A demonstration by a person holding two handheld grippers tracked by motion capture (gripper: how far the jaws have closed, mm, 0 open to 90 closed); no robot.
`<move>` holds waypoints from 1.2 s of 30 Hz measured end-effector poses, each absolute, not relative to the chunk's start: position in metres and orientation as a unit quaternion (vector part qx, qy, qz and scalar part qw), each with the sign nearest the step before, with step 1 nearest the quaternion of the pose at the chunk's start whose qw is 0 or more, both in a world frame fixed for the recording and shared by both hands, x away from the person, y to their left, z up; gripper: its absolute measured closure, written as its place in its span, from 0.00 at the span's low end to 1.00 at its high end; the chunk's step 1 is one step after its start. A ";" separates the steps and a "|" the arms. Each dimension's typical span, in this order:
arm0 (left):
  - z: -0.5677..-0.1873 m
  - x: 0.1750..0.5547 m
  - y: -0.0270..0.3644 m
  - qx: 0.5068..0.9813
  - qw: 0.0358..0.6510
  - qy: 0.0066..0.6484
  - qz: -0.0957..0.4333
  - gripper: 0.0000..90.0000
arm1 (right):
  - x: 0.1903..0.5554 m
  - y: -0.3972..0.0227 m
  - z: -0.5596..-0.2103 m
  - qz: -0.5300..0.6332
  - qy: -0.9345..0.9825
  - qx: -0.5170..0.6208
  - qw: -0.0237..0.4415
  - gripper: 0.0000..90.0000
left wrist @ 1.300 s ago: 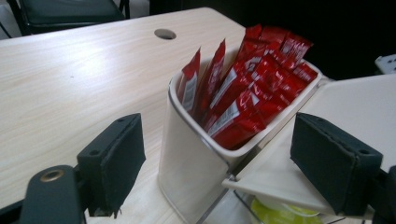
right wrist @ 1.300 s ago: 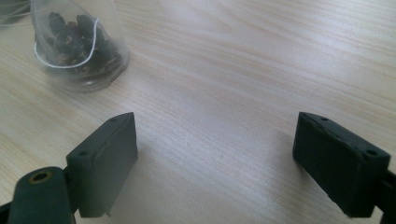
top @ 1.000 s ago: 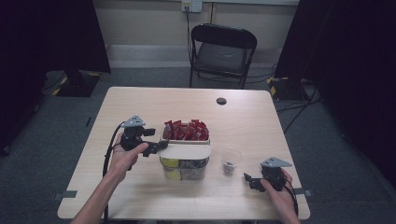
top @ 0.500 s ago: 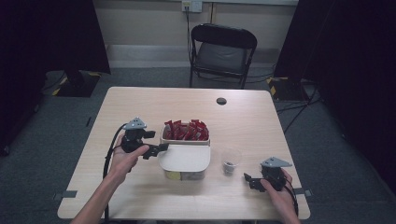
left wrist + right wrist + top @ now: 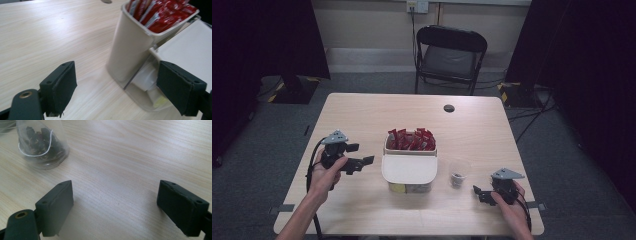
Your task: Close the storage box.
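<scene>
- A person's left gripper (image 5: 362,162), jaws spread wide and grasping nothing, hovers just beside the cream plastic two-part organiser box (image 5: 409,170) at the middle of the pale wooden table (image 5: 362,110).
- The box's rear bin holds upright red foil sachets (image 5: 411,139); its front section sits under a flat cream lid (image 5: 409,169), closed over yellowish packets.
- The right gripper (image 5: 477,192), jaws likewise released and empty, rests low near the table's front edge, near a clear plastic cup (image 5: 458,172) containing a dark tea bag (image 5: 41,141).
- The step in hand appears to be an approach to the box; the next move likely calls for the left jaws to close on the lid or bin wall.
</scene>
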State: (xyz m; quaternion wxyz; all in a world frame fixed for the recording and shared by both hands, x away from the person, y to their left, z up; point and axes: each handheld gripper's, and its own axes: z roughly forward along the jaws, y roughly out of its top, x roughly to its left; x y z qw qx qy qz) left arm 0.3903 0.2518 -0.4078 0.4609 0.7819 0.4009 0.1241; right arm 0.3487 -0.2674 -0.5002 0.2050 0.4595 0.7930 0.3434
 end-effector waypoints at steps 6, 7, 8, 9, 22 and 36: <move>-0.418 0.387 0.267 0.778 0.445 0.422 0.133 0.18 | 0.349 -0.267 -0.500 0.344 0.793 0.459 0.205 0.15; -0.421 0.386 0.269 0.780 0.440 0.425 0.134 0.18 | 0.349 -0.267 -0.500 0.343 0.793 0.460 0.205 0.15; -0.423 0.385 0.271 0.780 0.436 0.428 0.136 0.18 | 0.349 -0.267 -0.500 0.344 0.793 0.460 0.205 0.15; -0.427 0.384 0.273 0.782 0.430 0.430 0.136 0.18 | 0.349 -0.267 -0.500 0.344 0.793 0.459 0.205 0.15; -0.461 0.379 0.286 0.791 0.378 0.460 0.139 0.18 | 0.349 -0.267 -0.500 0.343 0.793 0.459 0.205 0.15; -0.484 0.374 0.294 0.797 0.345 0.473 0.146 0.18 | 0.349 -0.268 -0.500 0.344 0.794 0.457 0.205 0.15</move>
